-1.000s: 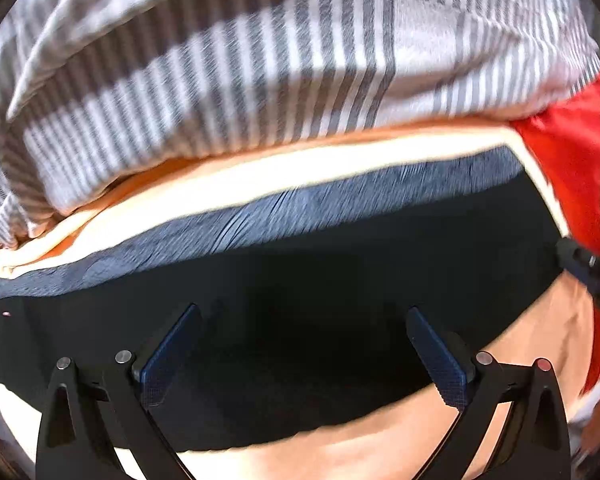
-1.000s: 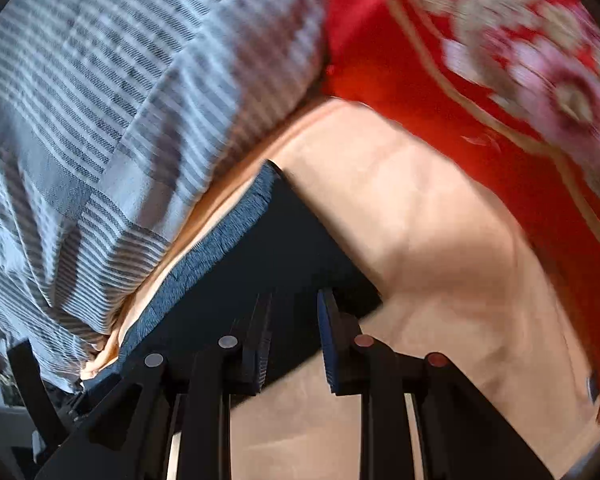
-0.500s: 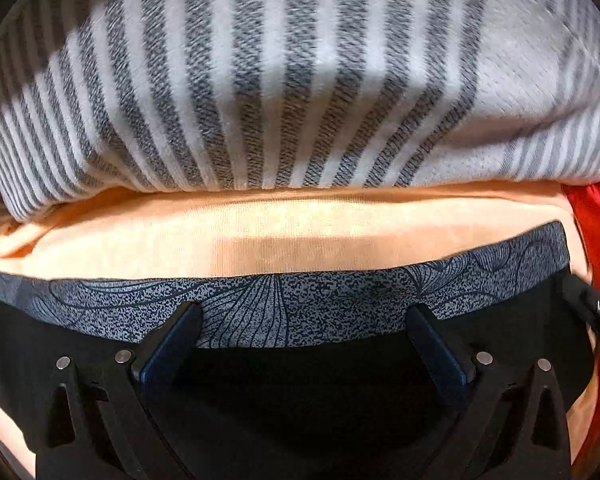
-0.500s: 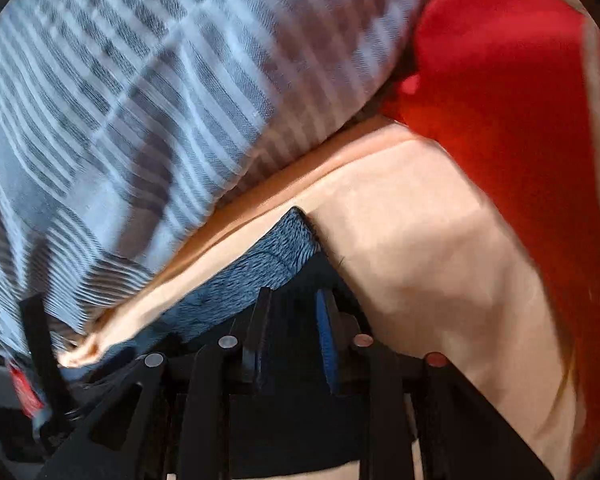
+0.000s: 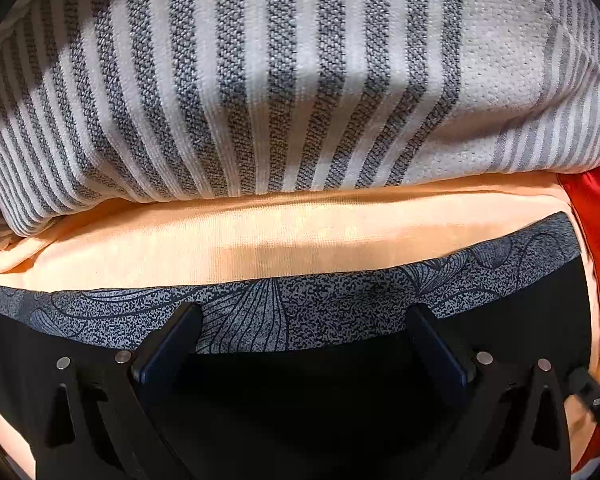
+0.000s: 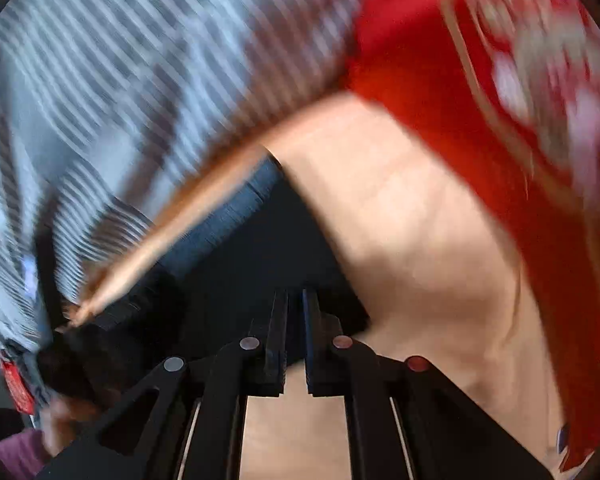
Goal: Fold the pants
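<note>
Right wrist view: the right gripper (image 6: 296, 312) has its jaws clamped on the black pants (image 6: 256, 264) corner at 6 o'clock, while the left gripper (image 5: 300, 336) hovers wide open over the patterned waistband (image 5: 300, 308), empty; folding looks barely begun.

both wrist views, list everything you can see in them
pants: one, black with a grey patterned waistband, lying on the peach sheet
peach sheet: one, peach, spread under the pants
striped cloth: one, grey and white, bulging beyond the sheet
red cloth: one, red with a pale floral pattern, on the right side
left gripper: one, black, jaws wide open over the waistband
right gripper: one, black, jaws shut on the pants' edge
</note>
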Demonstrator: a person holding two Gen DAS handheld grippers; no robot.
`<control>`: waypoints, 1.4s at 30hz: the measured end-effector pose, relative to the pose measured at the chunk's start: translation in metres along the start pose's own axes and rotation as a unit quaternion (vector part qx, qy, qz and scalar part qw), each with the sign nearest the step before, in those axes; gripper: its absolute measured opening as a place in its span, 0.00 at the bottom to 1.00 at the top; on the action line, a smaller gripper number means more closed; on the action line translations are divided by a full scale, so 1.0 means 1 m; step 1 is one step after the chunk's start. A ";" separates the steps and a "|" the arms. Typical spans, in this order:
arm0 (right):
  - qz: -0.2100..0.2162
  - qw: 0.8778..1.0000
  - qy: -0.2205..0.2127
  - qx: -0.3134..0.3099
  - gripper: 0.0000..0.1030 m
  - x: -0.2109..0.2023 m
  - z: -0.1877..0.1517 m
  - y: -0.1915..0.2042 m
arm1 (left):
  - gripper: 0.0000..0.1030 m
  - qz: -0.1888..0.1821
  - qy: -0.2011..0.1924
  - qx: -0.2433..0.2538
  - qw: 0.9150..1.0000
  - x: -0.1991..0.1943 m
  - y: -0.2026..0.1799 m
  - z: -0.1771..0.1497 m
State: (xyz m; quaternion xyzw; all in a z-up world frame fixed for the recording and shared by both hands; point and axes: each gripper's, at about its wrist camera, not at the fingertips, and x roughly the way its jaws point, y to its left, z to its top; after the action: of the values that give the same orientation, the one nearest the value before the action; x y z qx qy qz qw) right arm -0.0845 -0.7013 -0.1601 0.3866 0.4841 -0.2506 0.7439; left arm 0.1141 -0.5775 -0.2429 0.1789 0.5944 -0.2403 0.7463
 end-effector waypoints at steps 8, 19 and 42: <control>0.114 0.988 -0.010 0.100 0.56 -0.025 -0.033 -0.029 | 1.00 0.016 0.007 0.036 0.999 -0.034 0.010 -0.028; 0.211 0.960 -0.017 0.186 0.56 0.013 -0.046 -0.043 | 1.00 0.025 0.025 0.027 0.999 -0.037 0.024 -0.068; 0.271 0.941 -0.024 0.203 0.49 0.043 -0.017 -0.025 | 1.00 0.025 0.026 0.027 0.999 -0.037 0.023 -0.069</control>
State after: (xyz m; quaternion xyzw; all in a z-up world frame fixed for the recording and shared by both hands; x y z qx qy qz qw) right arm -0.0949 -0.7016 -0.2113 0.6398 0.2818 -0.1423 0.7007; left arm 0.0651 -0.5151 -0.2232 0.2199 0.6026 -0.2325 0.7311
